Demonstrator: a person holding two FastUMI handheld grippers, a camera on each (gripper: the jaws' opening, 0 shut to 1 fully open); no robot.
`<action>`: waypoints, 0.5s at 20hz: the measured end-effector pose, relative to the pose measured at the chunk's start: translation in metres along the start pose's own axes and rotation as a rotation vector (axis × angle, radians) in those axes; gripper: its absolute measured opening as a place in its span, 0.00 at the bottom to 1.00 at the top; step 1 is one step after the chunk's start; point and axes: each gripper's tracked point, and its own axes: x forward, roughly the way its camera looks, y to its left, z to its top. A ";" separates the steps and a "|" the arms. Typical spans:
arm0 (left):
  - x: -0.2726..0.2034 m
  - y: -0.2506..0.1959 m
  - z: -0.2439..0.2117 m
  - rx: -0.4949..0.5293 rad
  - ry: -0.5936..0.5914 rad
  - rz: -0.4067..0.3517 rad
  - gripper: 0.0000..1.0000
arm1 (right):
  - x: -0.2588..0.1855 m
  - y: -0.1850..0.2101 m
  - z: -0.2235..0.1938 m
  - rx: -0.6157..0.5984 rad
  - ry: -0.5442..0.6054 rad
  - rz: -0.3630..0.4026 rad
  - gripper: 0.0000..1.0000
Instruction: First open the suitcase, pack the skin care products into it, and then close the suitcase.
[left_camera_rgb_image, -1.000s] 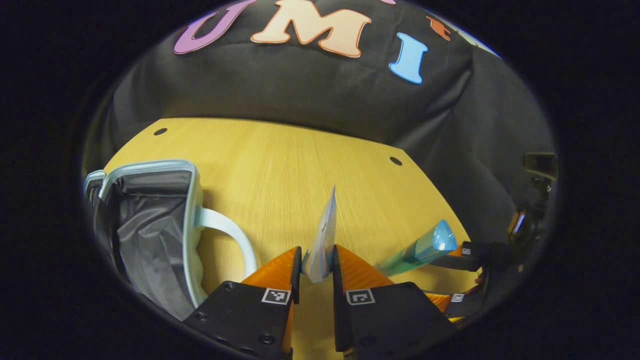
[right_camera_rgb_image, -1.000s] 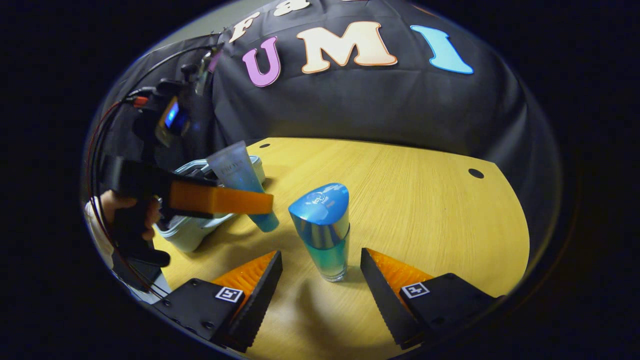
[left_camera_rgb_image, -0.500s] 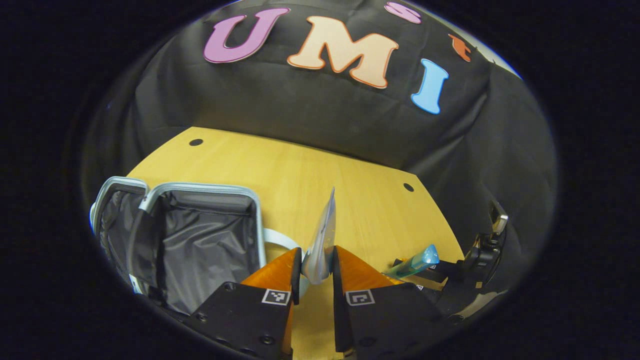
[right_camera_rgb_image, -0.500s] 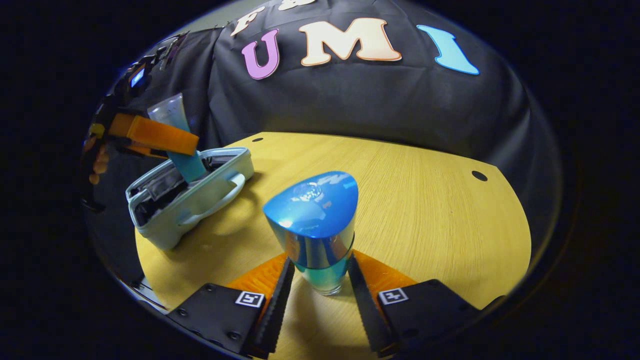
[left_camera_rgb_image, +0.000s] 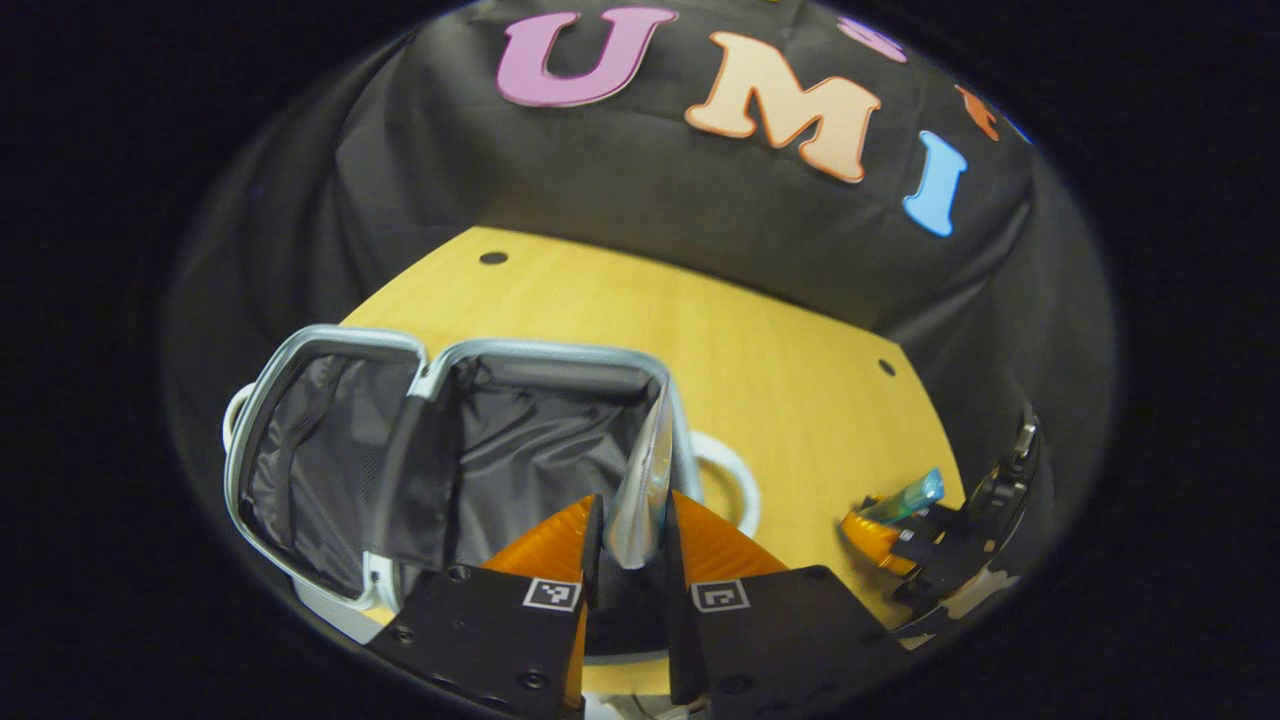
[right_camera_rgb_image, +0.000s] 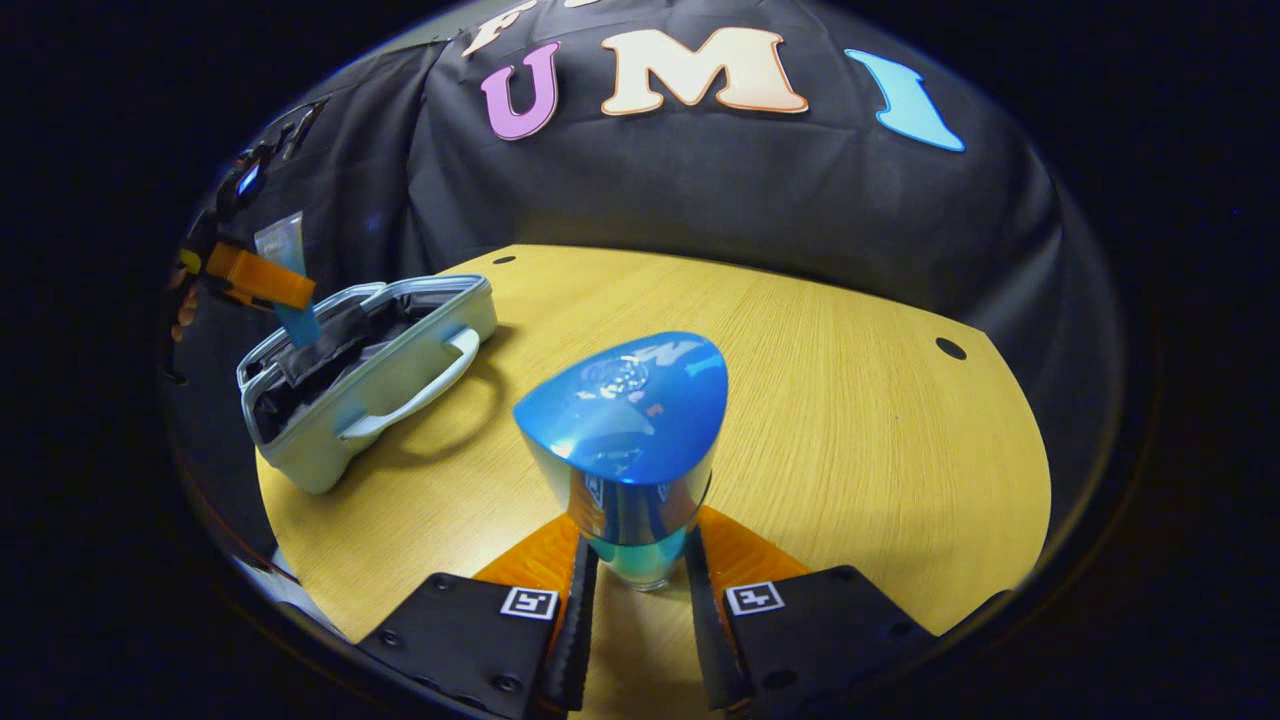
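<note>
The pale blue suitcase lies open on the wooden table, its grey lining showing. My left gripper is shut on a flat squeeze tube, held edge-on over the suitcase's right half. In the right gripper view that tube hangs cap down above the case with the left gripper around it. My right gripper is shut on a teal bottle with a shiny blue cap, standing upright on the table. The same bottle shows at the far right of the left gripper view.
The yellow wooden table stretches behind and to the right of the bottle, with small dark holes near its corners. The suitcase's handle faces the bottle. Black cloth walls close the booth behind the table.
My left gripper carried the tube leftwards until it hangs over the open suitcase. My right gripper closed from open onto the blue-capped bottle.
</note>
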 end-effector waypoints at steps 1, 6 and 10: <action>0.000 0.012 -0.009 0.000 0.042 0.014 0.26 | -0.003 0.004 0.000 0.004 0.010 0.004 0.46; 0.007 0.065 -0.051 0.040 0.207 0.067 0.26 | -0.027 0.039 0.026 0.062 0.003 0.043 0.45; 0.010 0.079 -0.066 0.032 0.313 0.030 0.26 | -0.047 0.094 0.062 0.153 -0.008 0.139 0.46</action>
